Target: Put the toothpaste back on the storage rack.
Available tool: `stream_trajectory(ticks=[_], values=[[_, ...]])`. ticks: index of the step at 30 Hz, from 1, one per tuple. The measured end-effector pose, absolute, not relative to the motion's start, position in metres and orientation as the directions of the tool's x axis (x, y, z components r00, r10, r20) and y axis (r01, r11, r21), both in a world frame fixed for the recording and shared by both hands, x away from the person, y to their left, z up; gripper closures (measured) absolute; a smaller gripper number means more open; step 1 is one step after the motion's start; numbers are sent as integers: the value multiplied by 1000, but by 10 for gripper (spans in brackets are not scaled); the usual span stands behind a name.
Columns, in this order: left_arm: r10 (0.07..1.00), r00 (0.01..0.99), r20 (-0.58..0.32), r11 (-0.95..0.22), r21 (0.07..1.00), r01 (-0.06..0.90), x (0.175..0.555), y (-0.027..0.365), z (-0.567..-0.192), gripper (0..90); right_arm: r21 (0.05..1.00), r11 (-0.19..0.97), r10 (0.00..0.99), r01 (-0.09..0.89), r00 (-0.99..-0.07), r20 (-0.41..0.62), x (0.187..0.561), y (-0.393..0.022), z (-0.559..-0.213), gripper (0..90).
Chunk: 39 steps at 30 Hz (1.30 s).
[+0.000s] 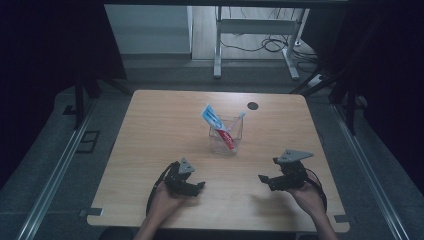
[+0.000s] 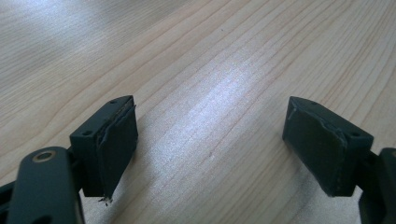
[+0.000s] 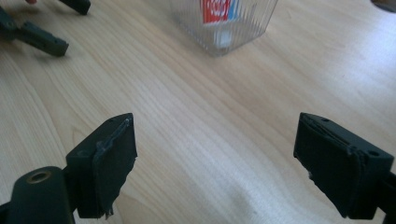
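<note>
With both hand-held grippers, left [image 1: 192, 186] and right [image 1: 272, 181], gaping empty at lower frame, toothpaste tube [image 1: 218, 127] sits tilted in clear cup [image 1: 226, 135] mid-table [image 1: 150, 130], so I'd approach from above and pinch the tube's upper end.

My grippers [image 1: 186, 181] are black with grey plates, table [image 1: 150, 130] is pale woodgrain, cup [image 1: 226, 135] is clear and ribbed — toothpaste tube [image 1: 218, 126] red, white, blue.
</note>
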<state>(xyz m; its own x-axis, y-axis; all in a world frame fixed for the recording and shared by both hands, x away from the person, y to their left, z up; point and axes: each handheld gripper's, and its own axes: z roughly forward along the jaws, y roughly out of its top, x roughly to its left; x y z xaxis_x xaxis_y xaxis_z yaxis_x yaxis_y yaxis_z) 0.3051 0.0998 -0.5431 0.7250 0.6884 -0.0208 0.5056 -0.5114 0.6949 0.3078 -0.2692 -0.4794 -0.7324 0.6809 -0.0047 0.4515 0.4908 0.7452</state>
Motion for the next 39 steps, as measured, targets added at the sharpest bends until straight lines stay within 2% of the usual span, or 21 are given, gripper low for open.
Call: stream_trajectory(ticks=[16,26,39], values=[[690,723,-24,-508,696,508,305,100,-543,180,740,464,699,488,-714,32,294,-274,-516,132],[689,725,-21,-510,696,505,305,100,-543,180,716,489,698,498,-716,22,290,-272,-538,132],[689,725,-22,-510,696,506,305,100,-543,181,723,489,703,488,-711,5,286,-273,-542,128]])
